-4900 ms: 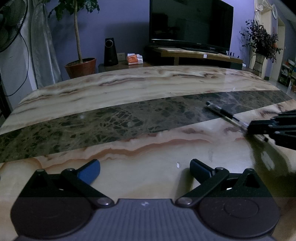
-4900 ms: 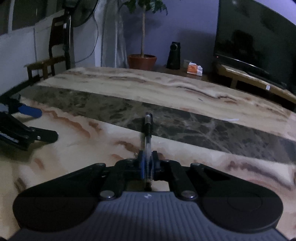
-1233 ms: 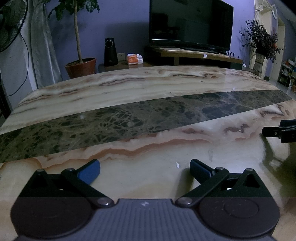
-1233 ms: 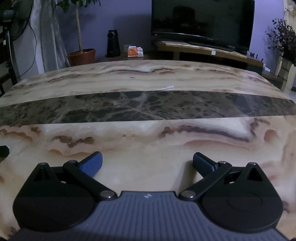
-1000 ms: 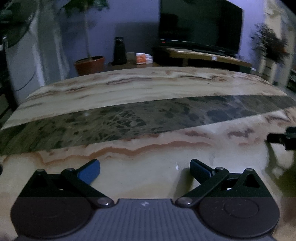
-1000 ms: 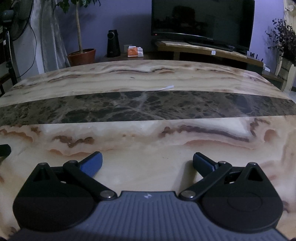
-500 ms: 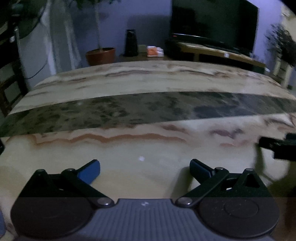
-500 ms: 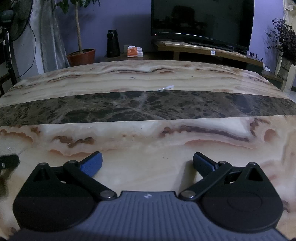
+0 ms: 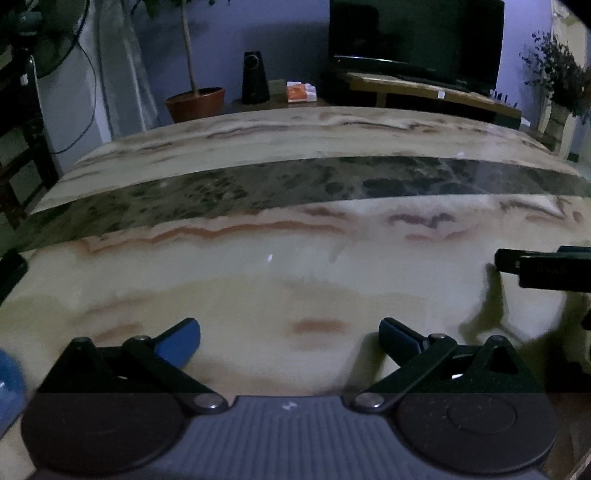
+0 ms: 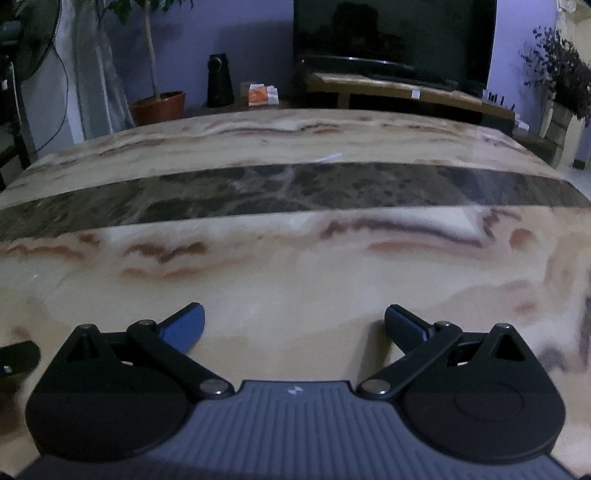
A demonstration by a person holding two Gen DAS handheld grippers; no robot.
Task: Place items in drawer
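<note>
Your left claw (image 9: 290, 341) and right claw (image 10: 293, 326) both gape wide, holding nothing, low over the marble desk (image 10: 295, 280).

A home living room: a television (image 10: 393, 35) on a low stand, potted plant (image 10: 157, 101), marble table (image 10: 295, 258).

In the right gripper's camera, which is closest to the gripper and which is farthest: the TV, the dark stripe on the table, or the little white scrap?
Measured from the right gripper:
1. Dark stripe, running across the middle of the table.
2. White scrap, just past the stripe, slightly right of centre.
3. TV, off the table, against the back wall.
</note>
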